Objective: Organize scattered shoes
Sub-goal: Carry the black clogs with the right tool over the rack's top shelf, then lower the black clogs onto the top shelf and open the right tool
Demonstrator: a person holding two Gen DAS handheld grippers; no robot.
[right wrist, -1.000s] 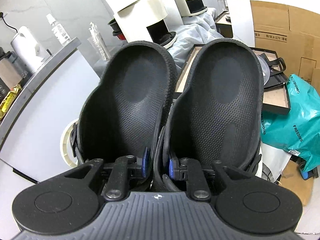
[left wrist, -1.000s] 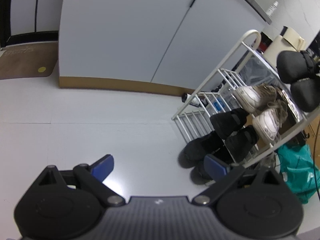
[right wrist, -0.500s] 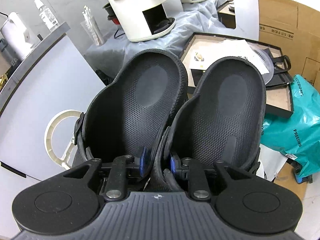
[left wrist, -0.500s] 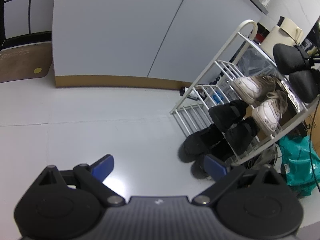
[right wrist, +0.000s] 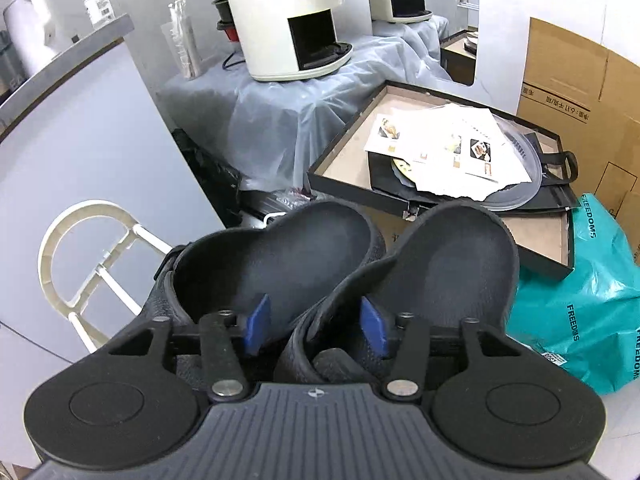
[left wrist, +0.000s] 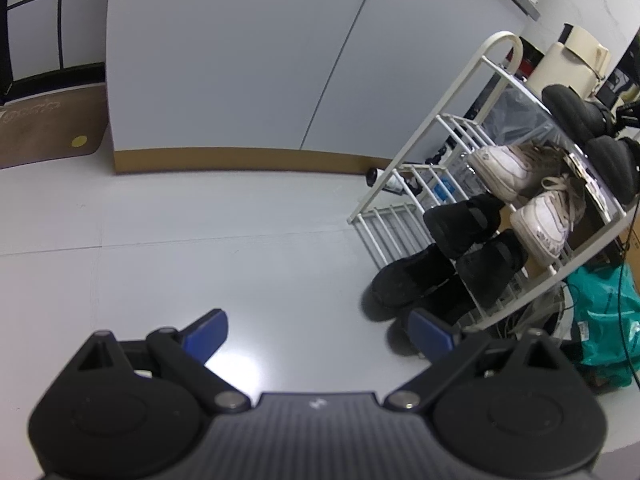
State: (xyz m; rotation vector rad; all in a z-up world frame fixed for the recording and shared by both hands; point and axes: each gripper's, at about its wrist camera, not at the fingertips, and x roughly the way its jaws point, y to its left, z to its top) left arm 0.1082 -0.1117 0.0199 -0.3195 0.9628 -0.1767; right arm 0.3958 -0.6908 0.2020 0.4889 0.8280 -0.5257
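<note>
The left hand-held gripper (left wrist: 316, 330) is hovering over the pale floor (left wrist: 200, 240) with its blue pads standing wide apart and nothing between them. To its right, the white wire shoe rack (left wrist: 436, 160) is leaning across the view: a pair of white sneakers (left wrist: 520, 196) is sitting on a middle tier, black shoes (left wrist: 472, 236) are resting on the tier below, and another black pair (left wrist: 412, 280) is lying at the foot of the rack. A teal plastic bag (left wrist: 600, 316) is slumping just beside the rack's base.

In the right wrist view, the right hand-held gripper (right wrist: 316, 324) has just been opening — its pads are now standing clear of the heel walls that are still lying between them. The pair of black clogs (right wrist: 348, 264) is sitting side by side at the rack's top (the rack's white hoop is showing at the left), toes pointing away. Beyond — a black tray (right wrist: 440, 152) of papers is resting on a cardboard box.
</note>
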